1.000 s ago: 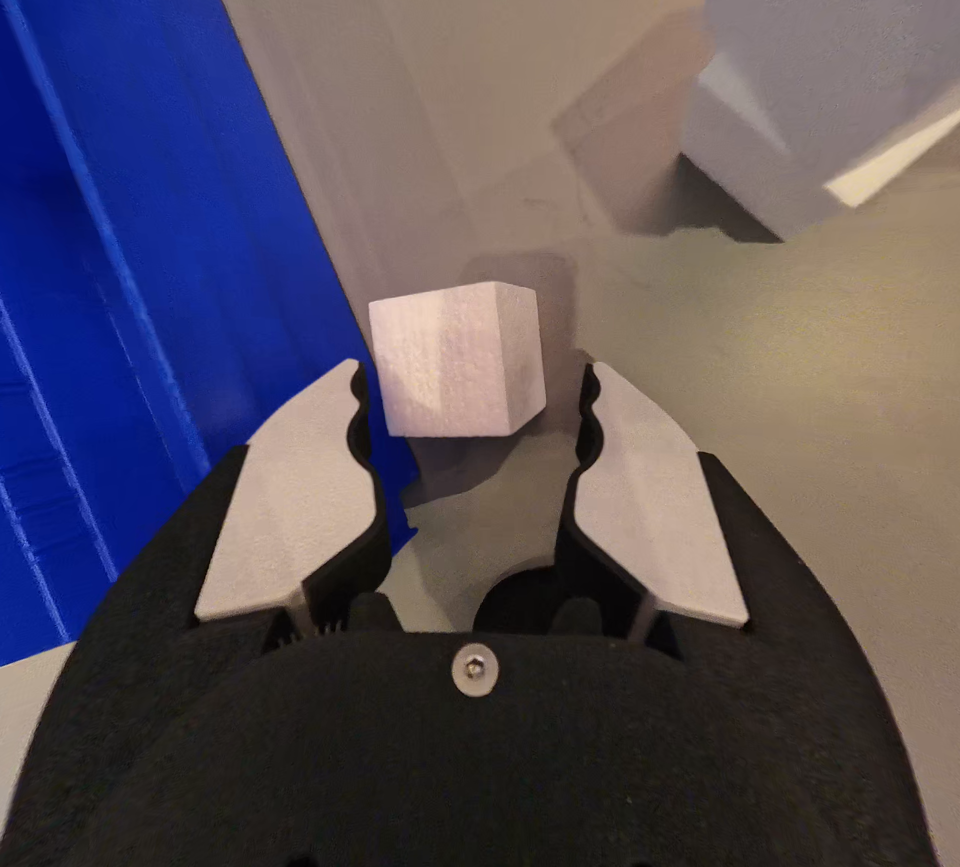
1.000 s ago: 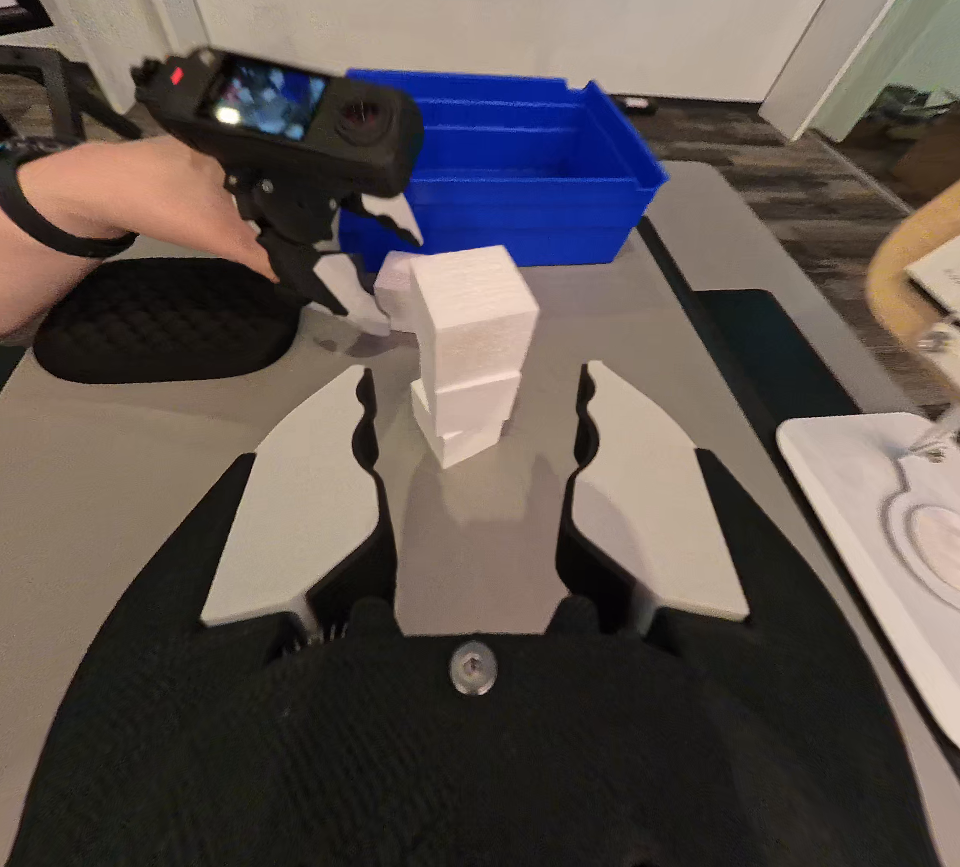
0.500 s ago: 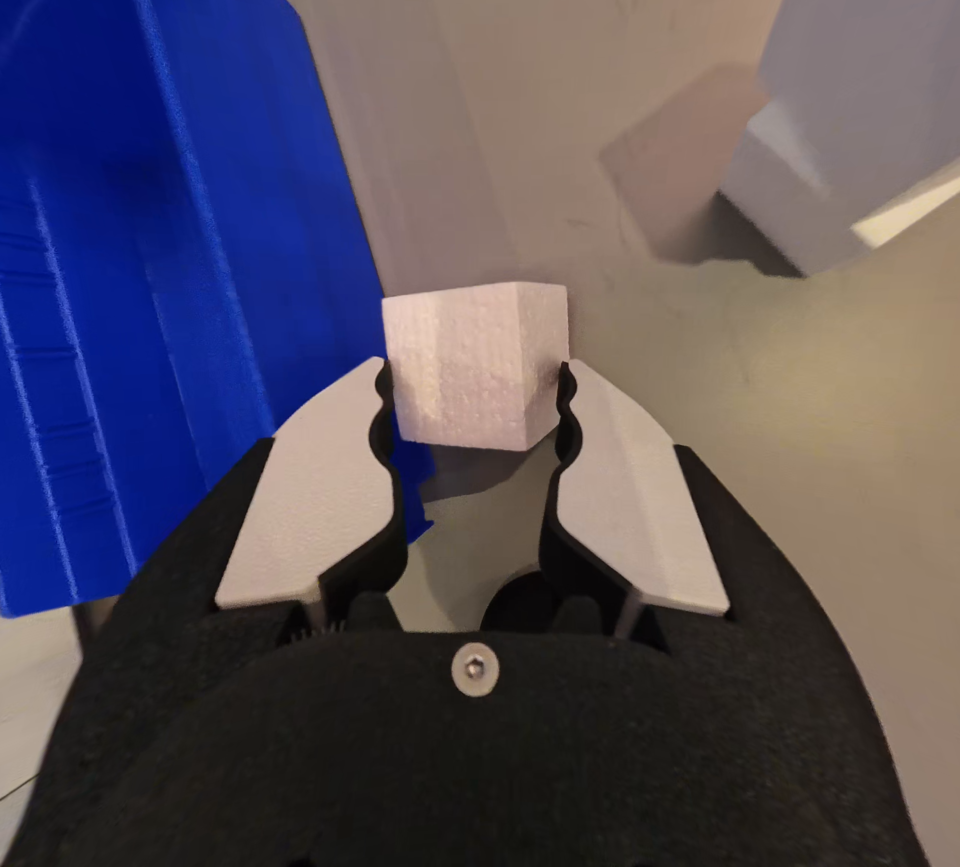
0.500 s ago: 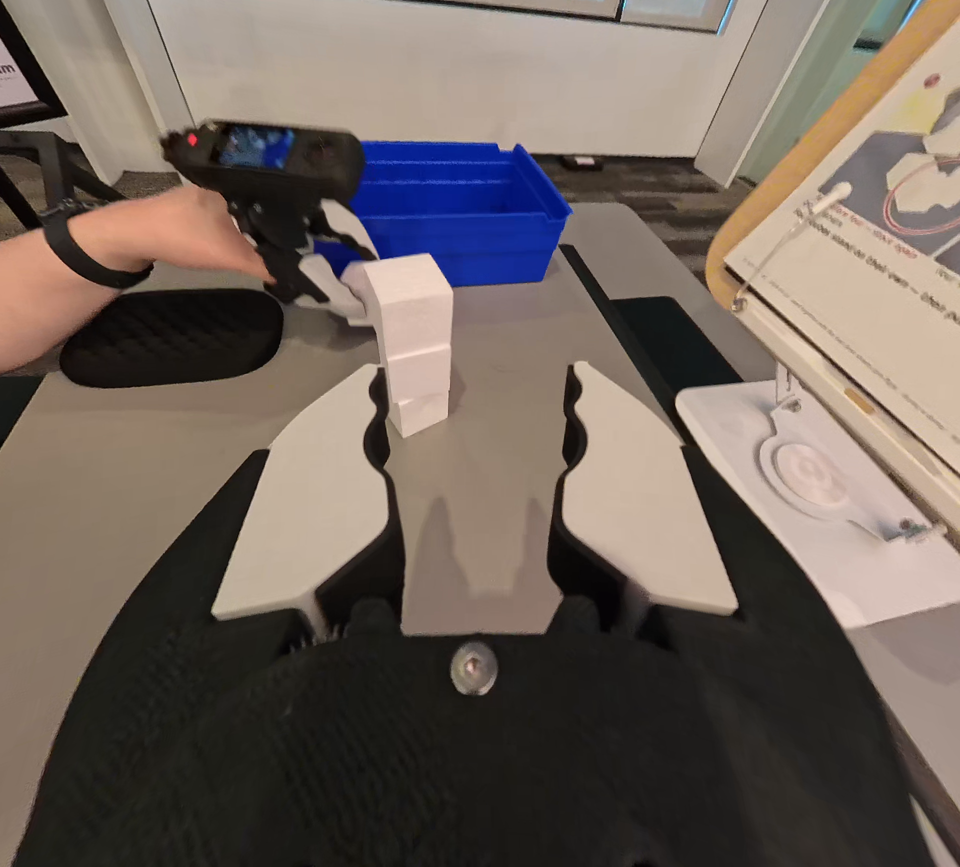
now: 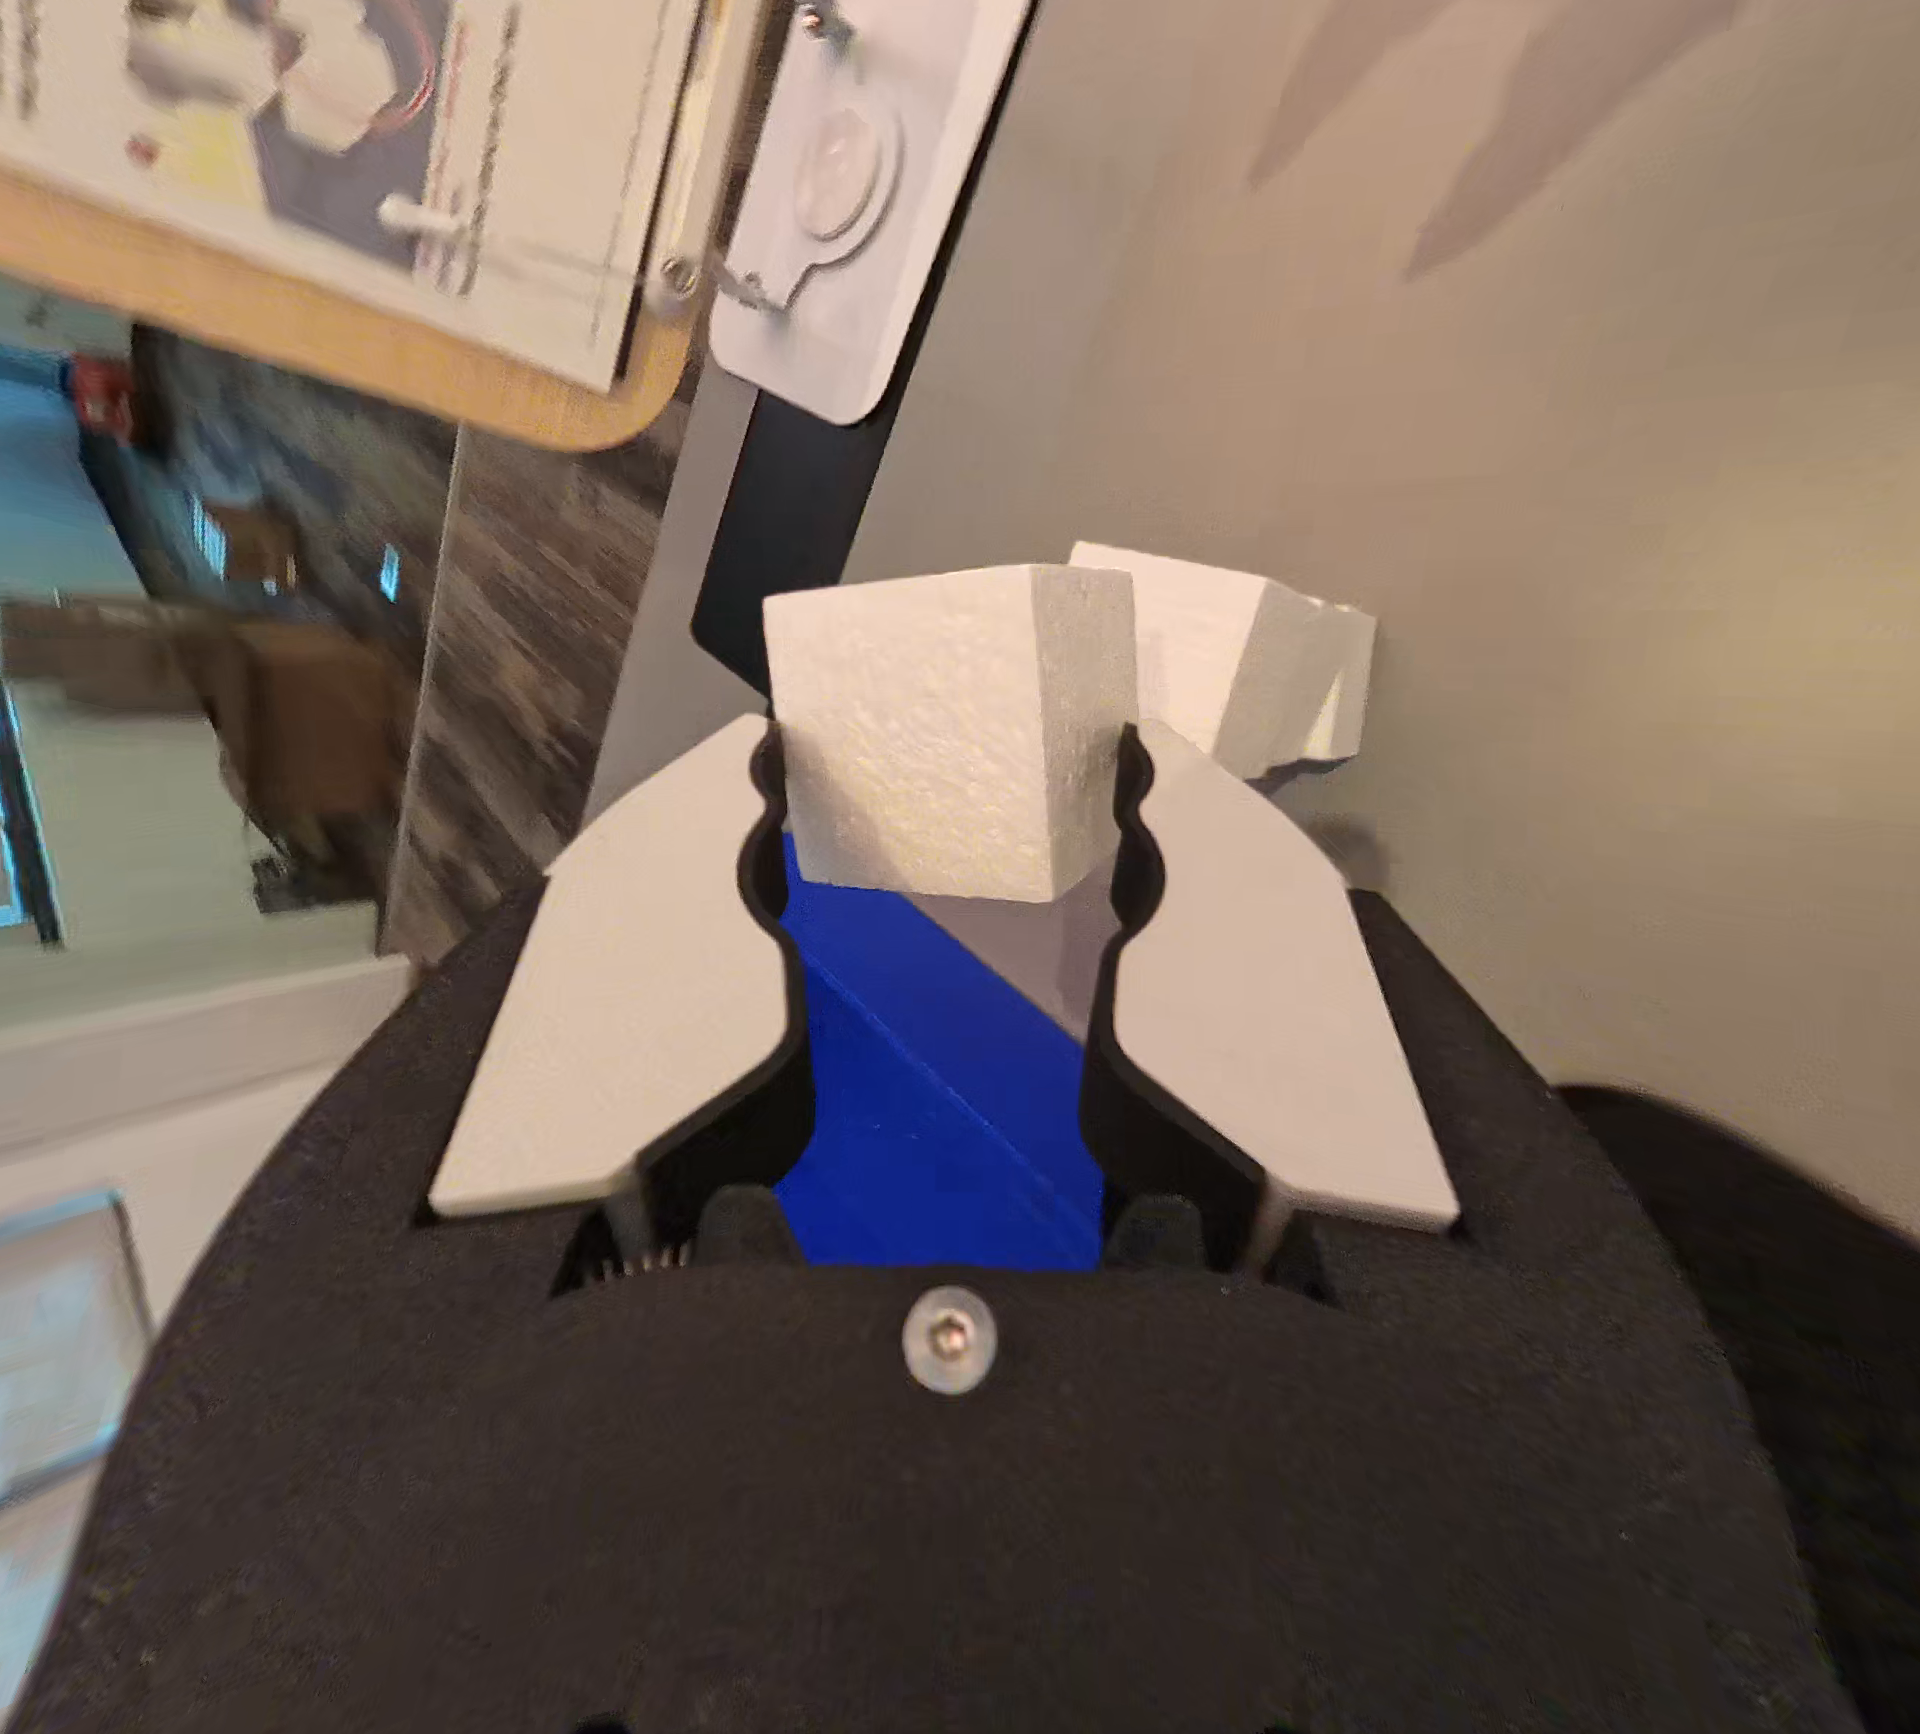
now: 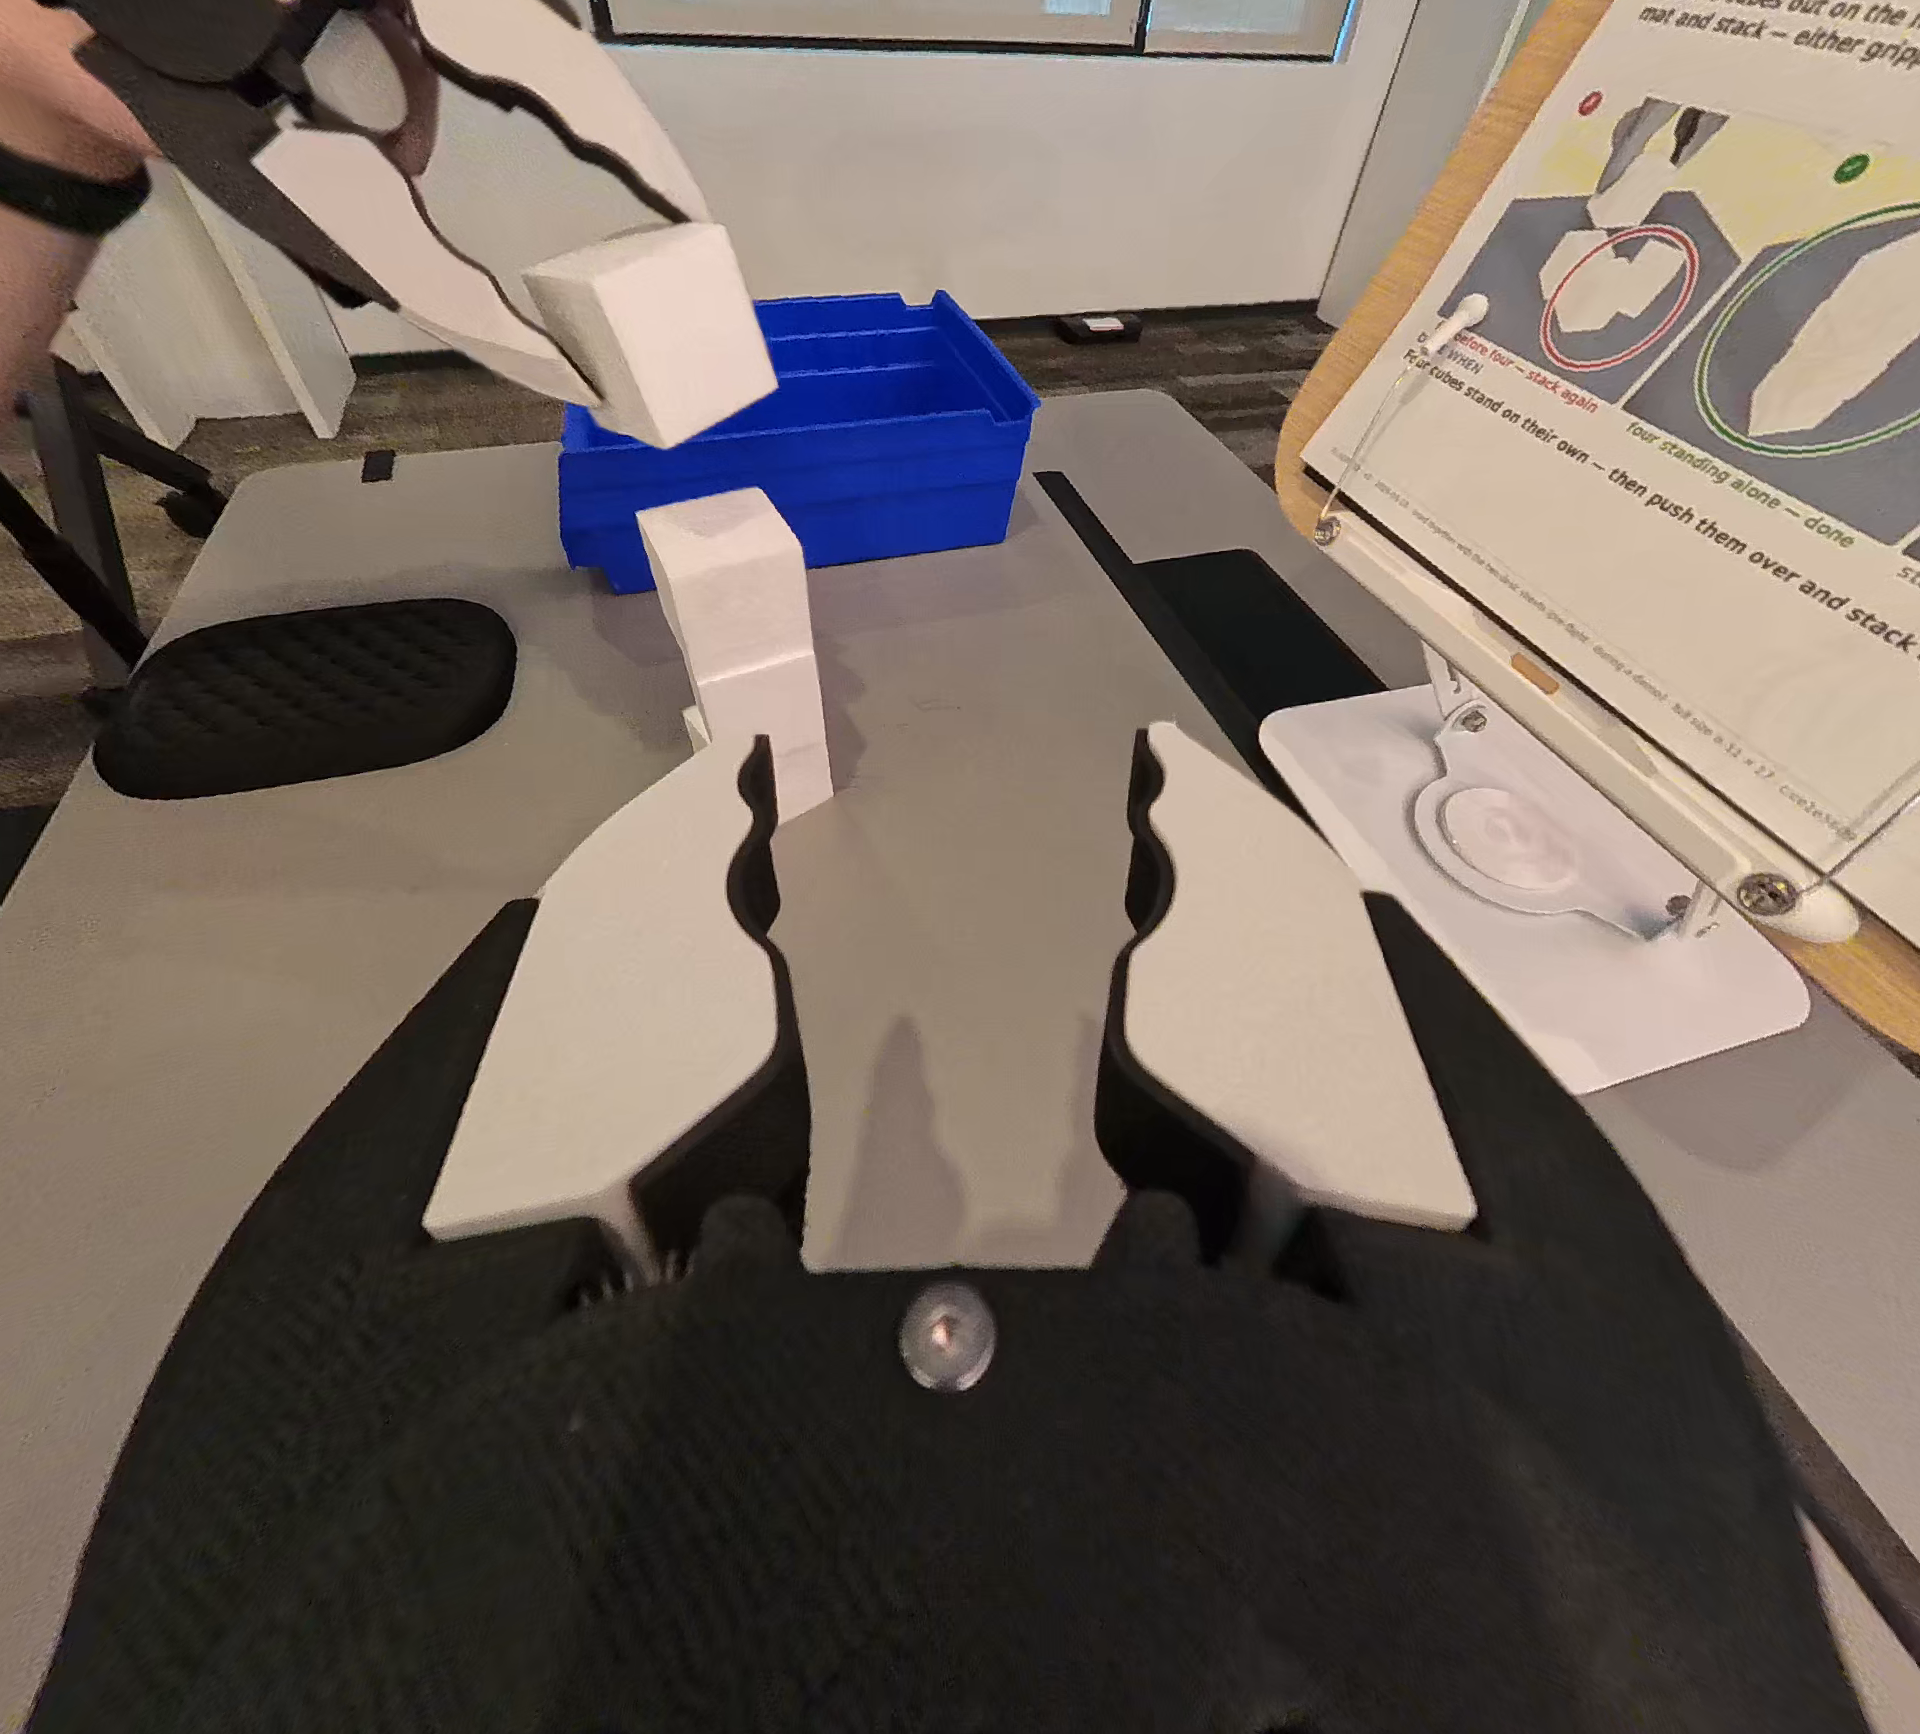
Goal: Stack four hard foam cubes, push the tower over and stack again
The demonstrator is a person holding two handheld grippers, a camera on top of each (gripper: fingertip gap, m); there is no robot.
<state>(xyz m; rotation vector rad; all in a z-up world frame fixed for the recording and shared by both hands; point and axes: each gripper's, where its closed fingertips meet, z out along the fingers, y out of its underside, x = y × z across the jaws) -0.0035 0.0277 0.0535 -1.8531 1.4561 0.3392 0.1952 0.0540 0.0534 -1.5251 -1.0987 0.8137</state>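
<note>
Black pad [image 6: 301, 692]: dimpled oval, flat on the grey table [image 6: 312, 936], left of the stack.
Left gripper [image 6: 613, 313]: up in the air, above and left of the stack; jaws clamped on one white foam cube, nothing under it.
Held cube [image 6: 660, 344]: pinched at the fingertips, tilted, higher than the stack's top and just left of it, clear of it. In the left wrist view the same cube [image 5: 951, 739] sits between the two fingers [image 5: 644, 978], stack beyond it.
Stack [image 6: 743, 635]: white foam cubes upright on the table, in front of the blue bin; at least three, lowest one partly hidden by a right finger.
Blue bin [image 6: 883, 437]: behind the stack, slightly right of it, on the table's far part.
Right gripper [image 6: 951, 791]: low, near side of the stack, jaws spread wide, holding nothing; bare table between them.
White base plate [image 6: 1507, 957]: right of the stack, well apart.
Instruction board [image 6: 1662, 334]: leaning above the base plate, far right.
</note>
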